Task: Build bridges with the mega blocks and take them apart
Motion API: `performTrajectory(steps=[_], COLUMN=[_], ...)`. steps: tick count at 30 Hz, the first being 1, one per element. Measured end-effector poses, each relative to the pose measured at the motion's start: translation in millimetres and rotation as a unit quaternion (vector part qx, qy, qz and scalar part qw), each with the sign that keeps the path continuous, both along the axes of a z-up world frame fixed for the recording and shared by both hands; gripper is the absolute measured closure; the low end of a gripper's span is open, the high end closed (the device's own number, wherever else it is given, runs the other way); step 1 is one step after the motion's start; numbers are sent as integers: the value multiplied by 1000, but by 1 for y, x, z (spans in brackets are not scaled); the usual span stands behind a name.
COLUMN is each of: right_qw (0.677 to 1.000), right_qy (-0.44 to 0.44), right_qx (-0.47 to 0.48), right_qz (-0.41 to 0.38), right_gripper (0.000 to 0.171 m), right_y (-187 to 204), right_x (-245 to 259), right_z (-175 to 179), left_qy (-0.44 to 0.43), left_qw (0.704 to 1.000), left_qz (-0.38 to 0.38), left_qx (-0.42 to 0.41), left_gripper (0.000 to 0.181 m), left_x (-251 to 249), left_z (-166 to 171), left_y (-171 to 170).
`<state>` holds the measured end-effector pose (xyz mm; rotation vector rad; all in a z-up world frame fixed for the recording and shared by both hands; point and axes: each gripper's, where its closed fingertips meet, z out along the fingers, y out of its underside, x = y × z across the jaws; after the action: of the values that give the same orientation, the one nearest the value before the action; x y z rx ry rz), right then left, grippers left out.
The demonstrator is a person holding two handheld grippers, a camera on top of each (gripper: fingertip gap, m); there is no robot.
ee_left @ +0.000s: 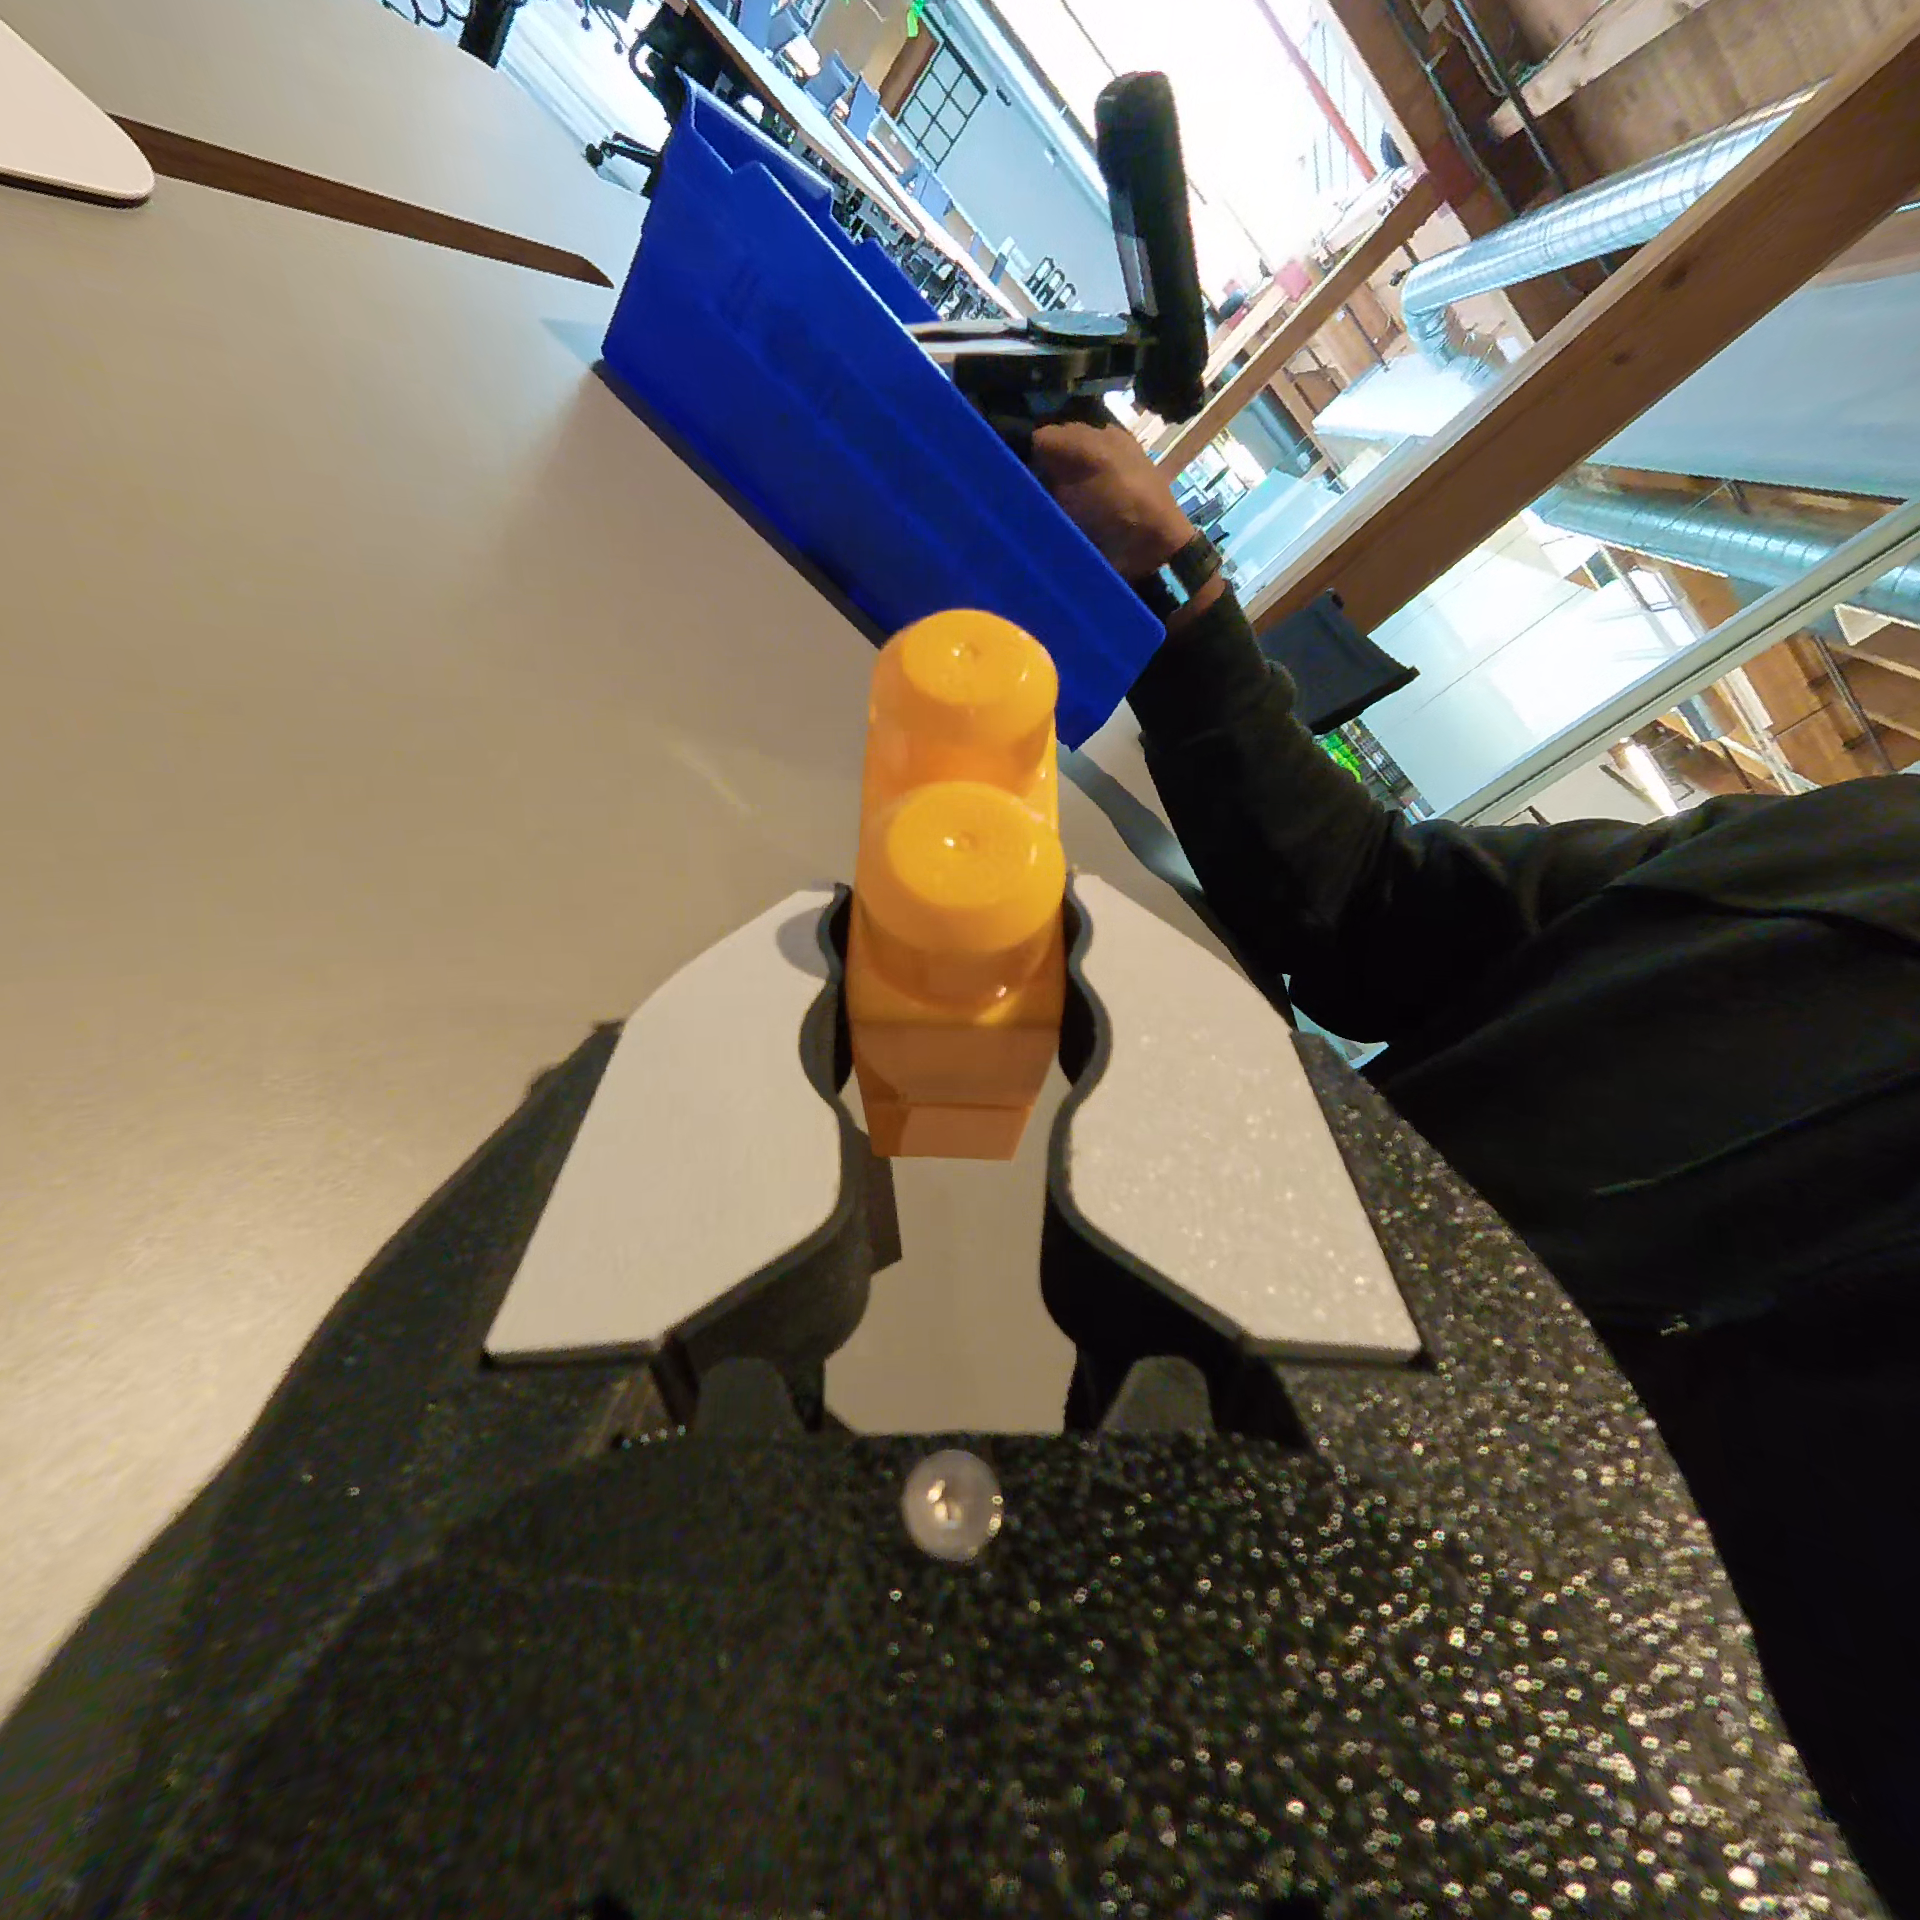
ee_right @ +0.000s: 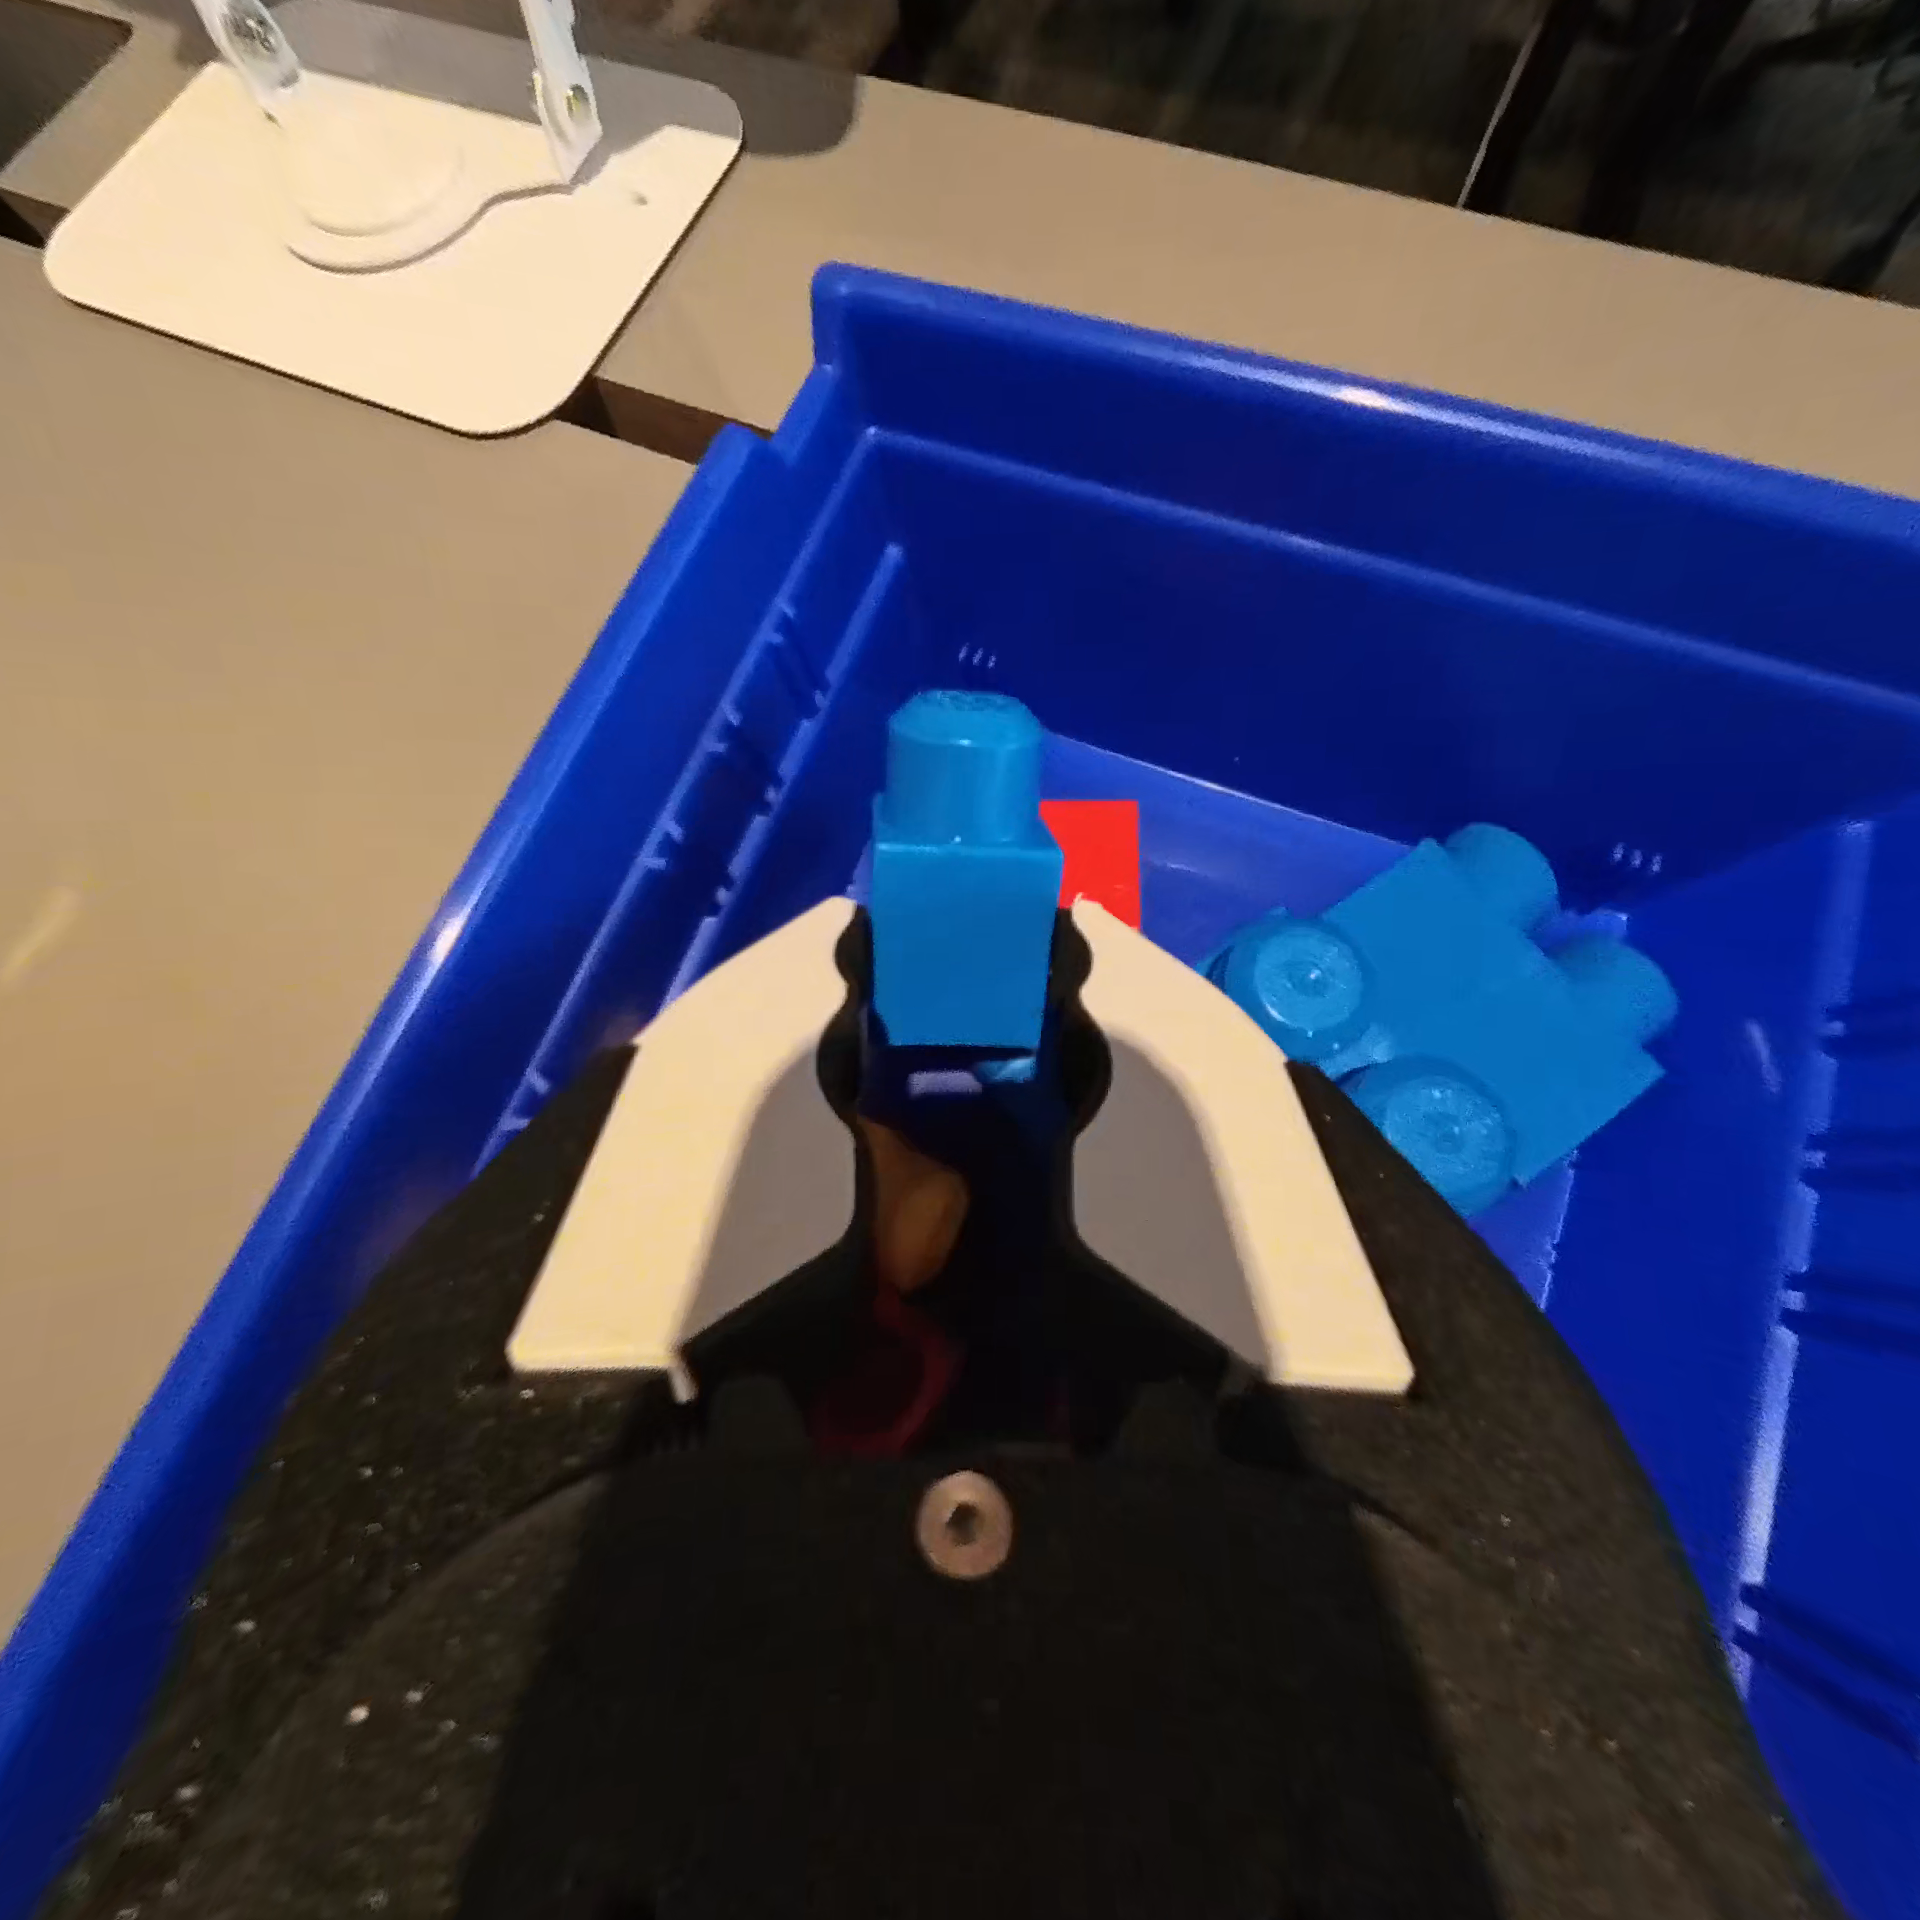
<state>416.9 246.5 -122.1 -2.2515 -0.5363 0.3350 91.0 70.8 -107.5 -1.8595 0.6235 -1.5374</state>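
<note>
**Two blocks in hand, no bridge in sight**

While no bridge stands anywhere in either view, each gripper carries one block, so the work looks to be either at the gathering stage or at the putting-away end; the pictures do not settle which.

The orange two-stud block (ee_left: 958, 894) sits clamped between the fingers of the left gripper (ee_left: 961, 940), studs toward the camera, held up over the pale table (ee_left: 312, 623) and clear of it. The light-blue single-stud block (ee_right: 961, 904) is pinched at its body by the right gripper (ee_right: 961, 925), stud pointing away, hanging over the inside of the blue bin (ee_right: 1299, 499).

Counted, the blocks in view are few: one orange in the left gripper, one light blue in the right. On the bin floor lies a light-blue cluster (ee_right: 1444, 1018), seemingly two or three pieces stuck together, though the exact number cannot be told. A red block (ee_right: 1101, 862) peeks out behind the held blue one, mostly hidden.

From the left wrist view, the bin stands near the table edge, and the person's hand (ee_left: 1101, 499) holds the other gripper above it. One white stand base (ee_right: 395, 239) rests on the table beyond the bin.
</note>
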Motion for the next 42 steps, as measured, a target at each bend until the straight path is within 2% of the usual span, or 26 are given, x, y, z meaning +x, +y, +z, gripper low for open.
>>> performTrajectory(steps=[5, 9, 12, 15, 17, 20, 23, 25, 27, 28, 30, 34, 42], right_qw=[999, 992, 979, 959, 942, 923, 912, 904, 896, 897, 895, 870, 853], right_qy=[25, 63, 93, 98, 101, 115, 101, 117, 149, 165, 192, 250, 232], right_qx=[40, 111, 154, 153, 128, 39, -68, -111, -126, -112, -114, -137, -122], right_qz=[-5, 15, 95, 217, 292, 365, 391, 395, 398, 394, 387, 403, 452], right_gripper=[121, 120, 120, 121, 122, 119, 109, 104, 107, 100, 100, 95, 96], right_y=[2, -11, -48, -108, -147, -190, -213, -222, -223, -219, -213, -215, -232], right_x=[-6, -27, -81, -158, -207, -265, -292, -298, -300, -300, -298, -298, -303], right_z=[25, 78, 125, 138, 123, 65, -10, -35, -33, -27, -23, -12, -12], left_qy=[4, 3, -3, -23, -51, -91, -101, -104, -101, -99, -97, -105, -108], left_qw=[1000, 1000, 1000, 999, 998, 994, 992, 991, 991, 991, 992, 991, 991], left_qz=[-4, -1, 4, 10, 14, 27, 35, 33, 30, 29, 22, 14, -2], left_qx=[2, 3, 9, 24, 39, 60, 73, 78, 79, 81, 82, 77, 77], left_gripper=[145, 145, 145, 145, 145, 145, 145, 145, 145, 145, 145, 145, 145], left_x=[1, 1, 0, 0, 0, -2, -4, -4, -3, -2, 1, 7, 19], left_z=[-1, 0, 2, 9, 17, 28, 32, 33, 33, 33, 32, 33, 34], left_y=[-1, -1, -1, 0, -1, -1, -1, -2, -3, -4, -6, -9, -17])
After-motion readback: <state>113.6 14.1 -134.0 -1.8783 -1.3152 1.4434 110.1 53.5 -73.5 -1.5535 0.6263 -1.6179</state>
